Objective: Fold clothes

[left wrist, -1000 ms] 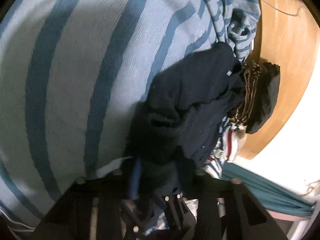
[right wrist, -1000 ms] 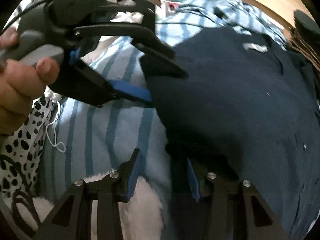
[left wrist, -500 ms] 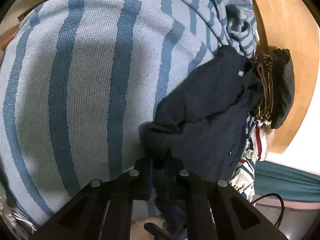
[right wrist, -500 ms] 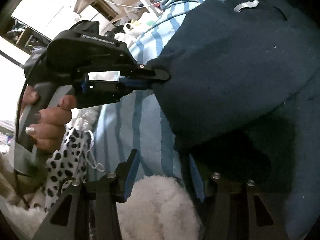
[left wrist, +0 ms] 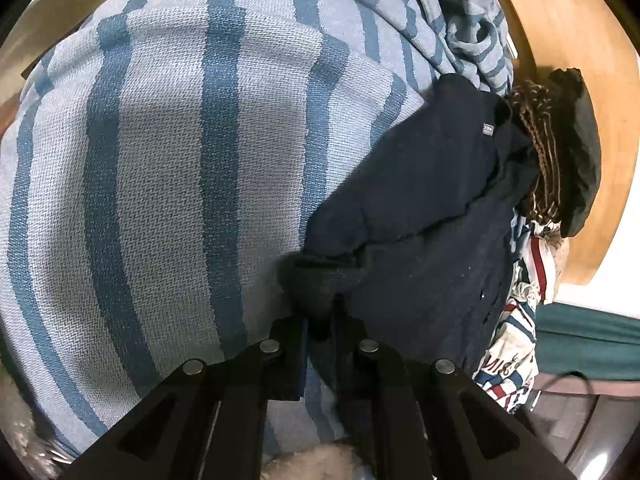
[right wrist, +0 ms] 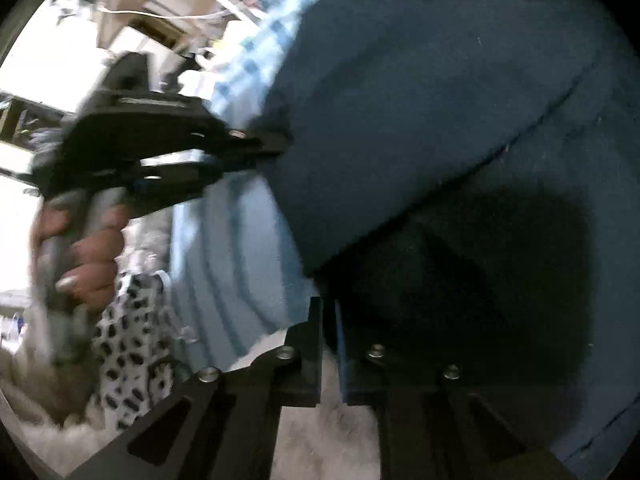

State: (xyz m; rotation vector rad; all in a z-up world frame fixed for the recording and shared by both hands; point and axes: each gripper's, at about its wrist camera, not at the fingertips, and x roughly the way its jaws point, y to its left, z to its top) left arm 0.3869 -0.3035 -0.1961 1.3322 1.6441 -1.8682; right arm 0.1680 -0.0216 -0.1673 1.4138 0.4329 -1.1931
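Fingers [left wrist: 296,332] of the left gripper [left wrist: 320,320] pinched nearly together on a bunched edge of the navy garment [left wrist: 432,200], dark cloth filling the narrow gap between them. Seen from the right wrist, the same left gripper [right wrist: 264,146] reached in from 9 o'clock, blurred, its tips at the garment's edge, gripped by a hand [right wrist: 84,256] on a grey handle. Fingers [right wrist: 312,340] of the right gripper [right wrist: 328,316] drawn close as well, with a dark fold of the navy garment [right wrist: 460,120] between them and only a slim gap left.

Garment spread from the centre toward 3 o'clock in the left wrist view, lying on the blue striped blanket [left wrist: 160,160], a small label [left wrist: 487,129] showing near its upper edge at 2 o'clock. Beyond it at 3 o'clock, a dark and brown patterned bundle [left wrist: 560,152] against the wooden board [left wrist: 560,20]. At 4 o'clock, a red, white and blue printed cloth [left wrist: 516,340] beside teal fabric [left wrist: 588,344]. In the right wrist view, black-spotted white fabric [right wrist: 132,340] at 8 o'clock under the hand, and pale fluffy material [right wrist: 320,440] at 6 o'clock beneath the right gripper.
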